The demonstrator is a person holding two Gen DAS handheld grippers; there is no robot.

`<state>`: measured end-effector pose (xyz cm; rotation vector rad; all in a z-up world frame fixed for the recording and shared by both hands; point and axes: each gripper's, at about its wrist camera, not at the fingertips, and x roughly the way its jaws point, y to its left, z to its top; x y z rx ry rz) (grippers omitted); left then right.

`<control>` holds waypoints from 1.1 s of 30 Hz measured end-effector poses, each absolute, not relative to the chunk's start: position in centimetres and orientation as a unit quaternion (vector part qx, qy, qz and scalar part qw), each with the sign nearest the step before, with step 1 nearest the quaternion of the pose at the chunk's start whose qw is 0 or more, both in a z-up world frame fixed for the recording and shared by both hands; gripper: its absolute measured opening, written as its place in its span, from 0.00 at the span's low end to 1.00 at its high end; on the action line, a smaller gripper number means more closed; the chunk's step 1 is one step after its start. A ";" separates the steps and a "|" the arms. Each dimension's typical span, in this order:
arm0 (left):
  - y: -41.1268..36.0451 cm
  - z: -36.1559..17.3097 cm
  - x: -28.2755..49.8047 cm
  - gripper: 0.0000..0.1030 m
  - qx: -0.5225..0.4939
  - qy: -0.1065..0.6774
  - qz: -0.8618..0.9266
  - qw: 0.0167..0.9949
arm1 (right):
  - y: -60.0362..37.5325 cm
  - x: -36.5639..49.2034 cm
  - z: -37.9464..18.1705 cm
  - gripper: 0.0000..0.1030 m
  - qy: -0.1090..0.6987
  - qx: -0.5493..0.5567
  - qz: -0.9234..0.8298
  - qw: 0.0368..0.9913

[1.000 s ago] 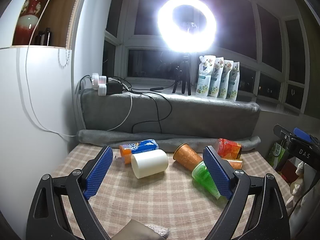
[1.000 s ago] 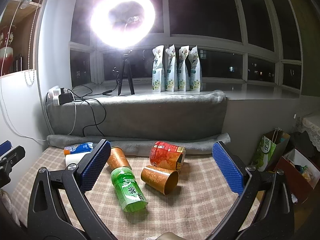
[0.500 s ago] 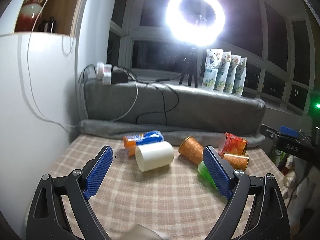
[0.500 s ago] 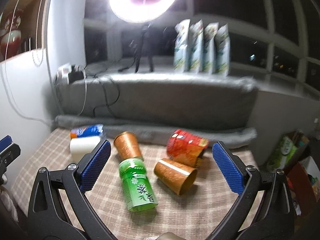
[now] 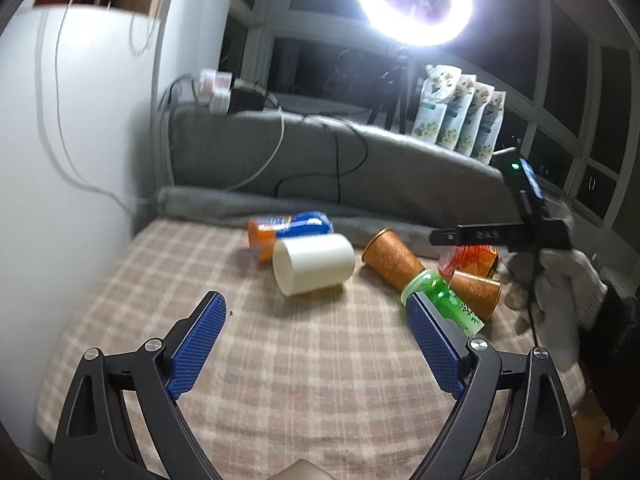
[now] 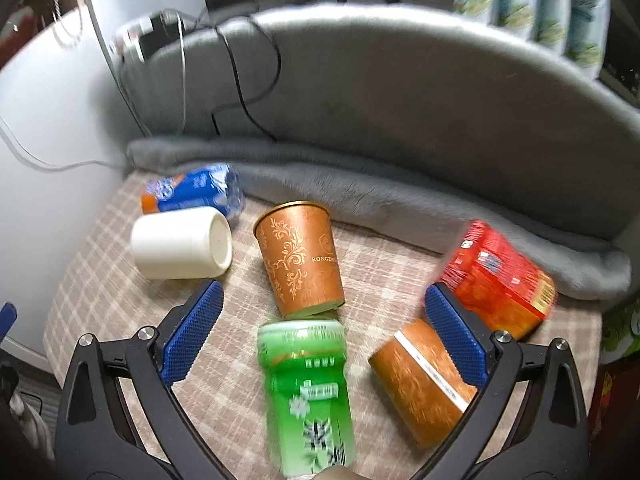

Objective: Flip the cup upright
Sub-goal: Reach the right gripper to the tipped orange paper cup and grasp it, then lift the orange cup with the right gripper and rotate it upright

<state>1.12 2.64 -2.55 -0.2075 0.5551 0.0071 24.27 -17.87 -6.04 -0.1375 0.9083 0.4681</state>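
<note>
The right hand-held gripper (image 6: 322,332) hangs wide open and empty over the green printed paper cup (image 6: 310,392), which lies on its side on the checked surface (image 6: 96,280), long axis running straight away between the jaws, base butting a copper-patterned cup (image 6: 300,260). Another copper cup (image 6: 420,384) crowds its right; the left hand-held gripper (image 5: 316,340), also open and empty, is farther off.
</note>
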 end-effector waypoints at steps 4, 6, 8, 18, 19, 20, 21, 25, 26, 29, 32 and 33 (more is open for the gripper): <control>3.1 -3.2 1.1 0.89 -0.109 0.285 0.004 0.952 | -16.5 26.4 -7.7 0.96 0.465 -0.078 0.228 0.852; 3.0 -3.3 1.0 0.89 -0.108 0.286 0.004 0.952 | -15.9 27.6 -8.6 0.95 0.479 -0.086 0.226 0.844; 3.2 -3.4 1.0 0.89 -0.107 0.286 0.005 0.952 | -15.4 28.5 -9.3 0.90 0.489 -0.095 0.224 0.838; 3.9 -3.4 0.9 0.89 -0.108 0.283 0.018 0.953 | -12.8 30.4 -10.9 0.82 0.513 -0.129 0.233 0.816; 4.0 -3.4 0.9 0.89 -0.108 0.283 0.019 0.953 | -12.5 30.5 -11.0 0.82 0.514 -0.131 0.233 0.815; 4.0 -3.4 0.9 0.89 -0.109 0.283 0.020 0.953 | -12.2 30.6 -11.2 0.82 0.516 -0.134 0.232 0.814; 4.1 -3.4 0.9 0.89 -0.109 0.283 0.020 0.953 | -12.0 30.8 -11.3 0.81 0.517 -0.137 0.231 0.813; 4.1 -3.4 0.9 0.89 -0.109 0.283 0.022 0.953 | -11.0 31.2 -12.0 0.65 0.522 -0.141 0.235 0.808; 4.2 -3.4 0.9 0.89 -0.110 0.282 0.023 0.953 | -10.8 31.3 -12.0 0.65 0.524 -0.143 0.234 0.807; 4.4 -3.5 0.9 0.89 -0.111 0.281 0.025 0.953 | -10.3 31.3 -12.1 0.65 0.520 -0.152 0.234 0.807; 4.5 -3.5 0.8 0.89 -0.111 0.281 0.027 0.953 | -10.3 31.5 -12.0 0.64 0.516 -0.149 0.232 0.811; 4.5 -3.5 0.8 0.89 -0.110 0.280 0.027 0.953 | -10.6 31.3 -11.7 0.64 0.514 -0.147 0.231 0.813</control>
